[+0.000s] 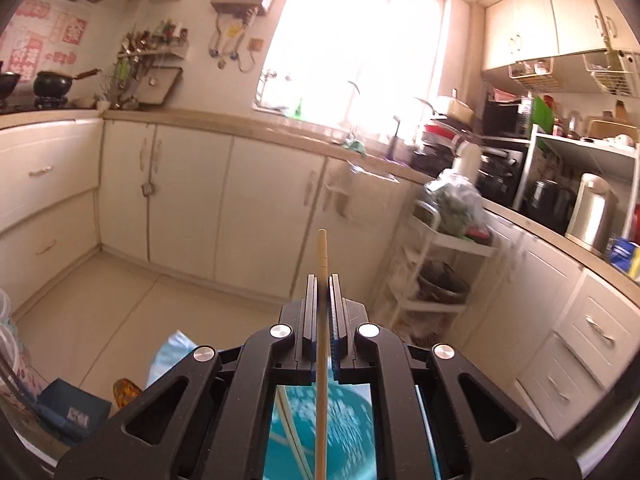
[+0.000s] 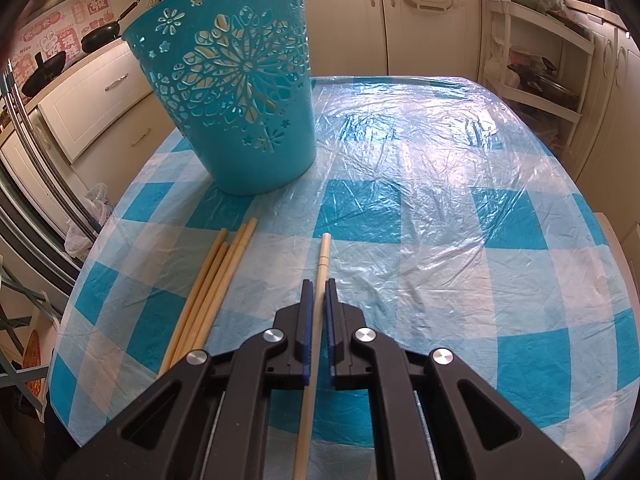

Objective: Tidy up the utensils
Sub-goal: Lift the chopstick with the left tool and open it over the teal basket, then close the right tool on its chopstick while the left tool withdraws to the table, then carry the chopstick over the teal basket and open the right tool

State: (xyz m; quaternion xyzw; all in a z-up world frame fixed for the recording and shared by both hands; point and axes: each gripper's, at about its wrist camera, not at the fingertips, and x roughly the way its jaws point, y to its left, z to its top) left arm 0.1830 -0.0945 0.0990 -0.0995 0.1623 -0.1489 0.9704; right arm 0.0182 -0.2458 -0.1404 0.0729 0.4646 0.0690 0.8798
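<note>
1. The task's things are wooden chopsticks. One chopstick (image 2: 322, 264) is clamped in the right gripper (image 2: 319, 284), its jaws closed narrow on the shaft, with the blunt end sticking out ahead and the rest running back under the gripper body. It hangs low over the checkered surface (image 2: 440, 208), pointing toward the far edge.
2. A second chopstick (image 1: 321, 256) is pinched the same way in the left gripper (image 1: 321, 280), jaws narrow on it. This one is held high and nearly level, so the left view looks across the kitchen at the cabinets (image 1: 192, 200) and bright window (image 1: 360, 40) rather than down at the surface.
3. Holding each stick lengthwise between the pads likely keeps it in line with the gripper, so it can be tipped end-first into a container.
4. A loose bundle of chopsticks (image 2: 208, 292) lies on the surface toward its left edge, just beside the right gripper, roughly parallel and touching one another. They appear to be waiting their turn.
5. A turquoise perforated bucket (image 2: 232, 92) stands upright near the far left corner of the surface, beyond the bundle. It looks like the intended holder; its open top faces up, which suits dropping sticks in from above.
6. A clear plastic sheet (image 2: 420, 120) covers the surface.
</note>
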